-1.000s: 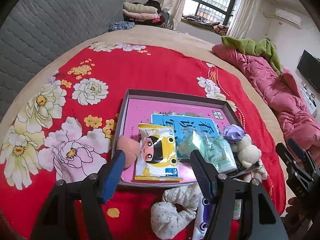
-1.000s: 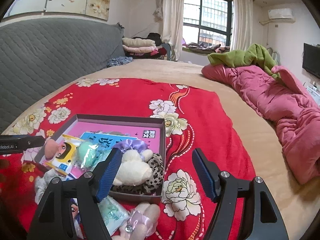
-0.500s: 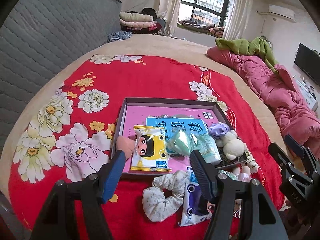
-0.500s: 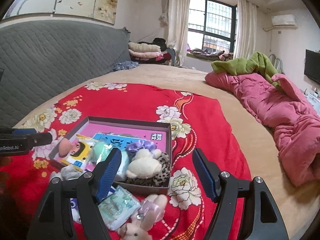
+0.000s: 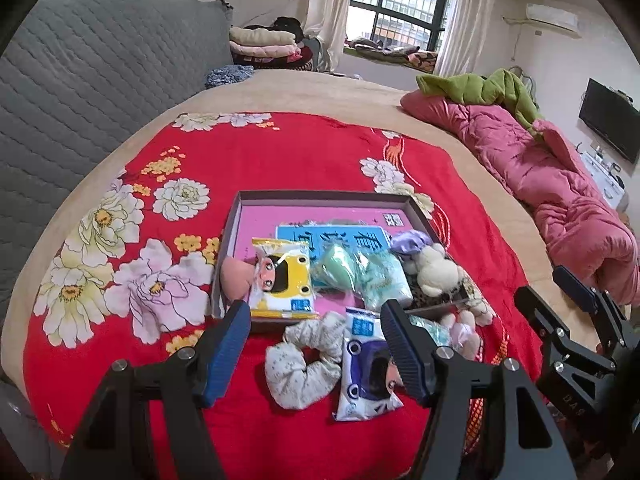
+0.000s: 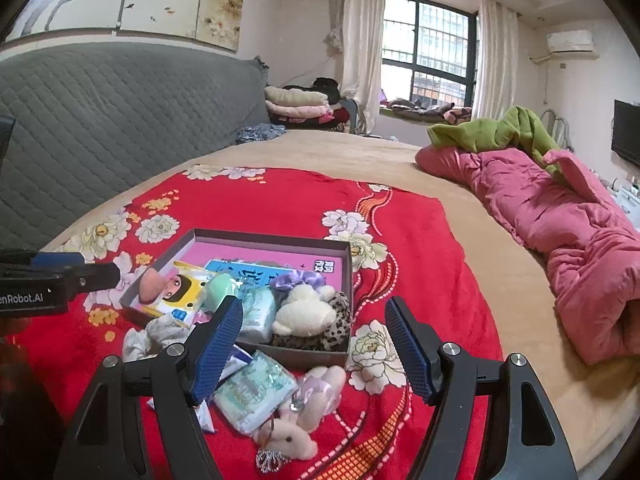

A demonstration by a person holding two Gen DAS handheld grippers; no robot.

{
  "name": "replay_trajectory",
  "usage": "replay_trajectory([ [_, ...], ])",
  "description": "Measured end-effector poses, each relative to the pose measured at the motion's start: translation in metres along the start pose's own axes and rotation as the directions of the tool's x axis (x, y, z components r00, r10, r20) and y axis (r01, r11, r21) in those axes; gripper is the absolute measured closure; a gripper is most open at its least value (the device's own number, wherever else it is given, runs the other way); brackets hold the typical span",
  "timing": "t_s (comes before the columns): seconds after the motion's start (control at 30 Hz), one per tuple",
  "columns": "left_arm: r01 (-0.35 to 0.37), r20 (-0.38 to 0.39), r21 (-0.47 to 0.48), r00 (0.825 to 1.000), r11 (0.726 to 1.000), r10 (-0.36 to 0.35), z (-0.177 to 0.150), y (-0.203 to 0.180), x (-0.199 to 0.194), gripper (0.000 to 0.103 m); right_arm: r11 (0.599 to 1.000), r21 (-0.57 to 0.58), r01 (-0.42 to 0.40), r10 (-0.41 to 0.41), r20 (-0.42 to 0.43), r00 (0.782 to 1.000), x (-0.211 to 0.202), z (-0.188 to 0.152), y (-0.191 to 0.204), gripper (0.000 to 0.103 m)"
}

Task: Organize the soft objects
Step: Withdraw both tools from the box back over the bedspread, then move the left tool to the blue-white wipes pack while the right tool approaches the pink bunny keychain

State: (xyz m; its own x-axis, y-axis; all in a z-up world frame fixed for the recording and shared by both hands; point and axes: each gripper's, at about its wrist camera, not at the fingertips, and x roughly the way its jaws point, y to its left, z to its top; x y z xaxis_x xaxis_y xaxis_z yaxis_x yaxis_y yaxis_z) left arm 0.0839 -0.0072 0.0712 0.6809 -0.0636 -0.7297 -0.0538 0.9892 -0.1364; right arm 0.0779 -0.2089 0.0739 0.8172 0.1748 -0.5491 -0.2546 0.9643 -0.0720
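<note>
A shallow grey box (image 5: 320, 196) (image 6: 264, 237) with a pink floor lies on the red flowered blanket. It holds a yellow tissue pack (image 5: 282, 280), a pink sponge (image 5: 236, 276), a green pack (image 5: 360, 276), a purple scrunchie (image 5: 410, 240) and a cream plush (image 5: 434, 270) (image 6: 304, 310). In front of the box lie a white scrunchie (image 5: 298, 364), a blue tissue pack (image 5: 366, 368), a green tissue pack (image 6: 254, 390) and a pink plush rabbit (image 6: 288, 438). My left gripper (image 5: 316, 346) hangs open above the white scrunchie, holding nothing. My right gripper (image 6: 314, 346) is open over the box's near corner, empty.
A grey quilted headboard (image 5: 80, 80) runs along the left. A pink quilt (image 6: 560, 232) with a green cloth (image 6: 496, 130) lies on the right of the bed. Folded blankets (image 6: 300, 106) are stacked by the window. A screen (image 5: 610, 124) hangs on the right wall.
Both grippers have pulled back and risen, so the box looks smaller and the loose items in front of it have come into view. Both stay open and empty.
</note>
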Motion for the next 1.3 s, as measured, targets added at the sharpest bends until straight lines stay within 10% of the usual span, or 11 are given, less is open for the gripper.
replay_trajectory([
  [1.3,0.127,-0.223,0.001,0.967,0.992,-0.123,-0.069,-0.031,0.033,0.036,0.997,0.067,-0.023,0.035,-0.181,0.983,0.003,-0.054,-0.009,0.028],
])
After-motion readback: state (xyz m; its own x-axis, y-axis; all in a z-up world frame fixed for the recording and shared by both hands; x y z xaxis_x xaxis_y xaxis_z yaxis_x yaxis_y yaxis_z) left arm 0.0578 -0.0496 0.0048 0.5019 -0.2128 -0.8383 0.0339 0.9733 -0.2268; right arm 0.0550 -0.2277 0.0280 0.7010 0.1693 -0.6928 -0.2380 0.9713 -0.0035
